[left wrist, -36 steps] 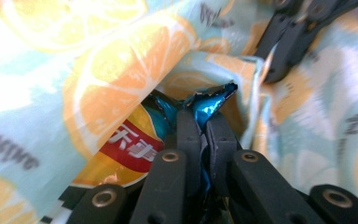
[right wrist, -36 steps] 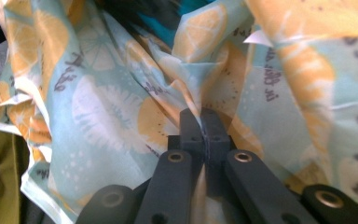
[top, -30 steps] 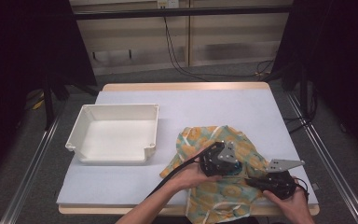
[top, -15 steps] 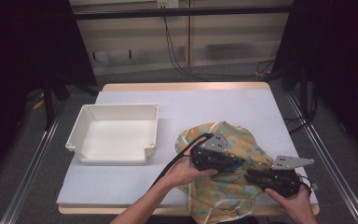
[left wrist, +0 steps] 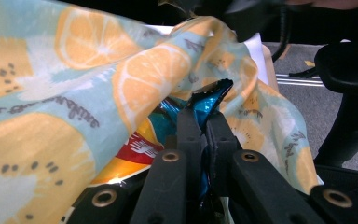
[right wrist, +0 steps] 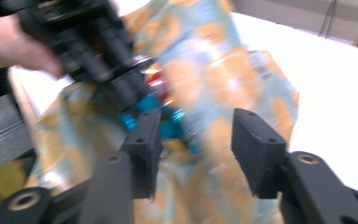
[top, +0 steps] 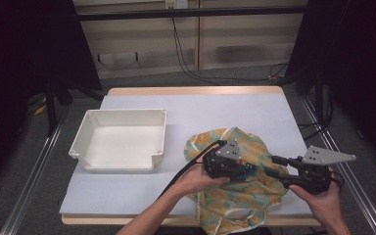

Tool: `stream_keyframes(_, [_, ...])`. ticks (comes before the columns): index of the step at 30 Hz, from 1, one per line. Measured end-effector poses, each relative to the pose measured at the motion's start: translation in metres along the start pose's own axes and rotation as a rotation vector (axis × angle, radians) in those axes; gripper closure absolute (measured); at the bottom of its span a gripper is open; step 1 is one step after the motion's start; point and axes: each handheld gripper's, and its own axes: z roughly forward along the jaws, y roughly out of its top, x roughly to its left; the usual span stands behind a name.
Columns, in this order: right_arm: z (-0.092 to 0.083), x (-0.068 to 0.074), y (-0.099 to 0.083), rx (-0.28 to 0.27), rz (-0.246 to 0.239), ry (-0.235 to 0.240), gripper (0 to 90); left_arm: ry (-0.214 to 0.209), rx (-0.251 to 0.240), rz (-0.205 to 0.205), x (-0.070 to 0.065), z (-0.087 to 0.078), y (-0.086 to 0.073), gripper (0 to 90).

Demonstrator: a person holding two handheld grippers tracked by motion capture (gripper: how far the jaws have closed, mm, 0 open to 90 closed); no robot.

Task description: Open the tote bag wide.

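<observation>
White tabletop carries a citrus-print cloth bag. Left gripper pinches a blue snack packet inside it. Right gripper, jaws just opening, holds nothing.

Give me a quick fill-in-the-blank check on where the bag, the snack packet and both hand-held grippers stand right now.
1. The left hand-held gripper is shut on the blue foil ____ of the snack packet.
2. The fruit-print cloth bag lies to the ____ of the white tray in the high view.
3. The right hand-held gripper has just been opening, and its jaws hold ____.

Missing words: edge; right; nothing
</observation>
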Motion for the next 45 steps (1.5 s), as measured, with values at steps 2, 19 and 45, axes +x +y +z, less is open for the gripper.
stream_keyframes(2, [0.01,-0.007,0.002,0.025,-0.001,-0.011,48.1,0.003,-0.001,0.001,0.0,-0.003,0.0,86.6])
stream_keyframes(19, [0.06,-0.074,0.02,-0.03,0.143,-0.071,90.0,-0.007,-0.083,0.063,-0.022,-0.025,-0.004,86.6])
stream_keyframes(45, [0.079,-0.087,0.034,-0.049,0.158,-0.06,90.0,0.036,-0.28,-0.062,0.02,-0.056,0.032,86.7])
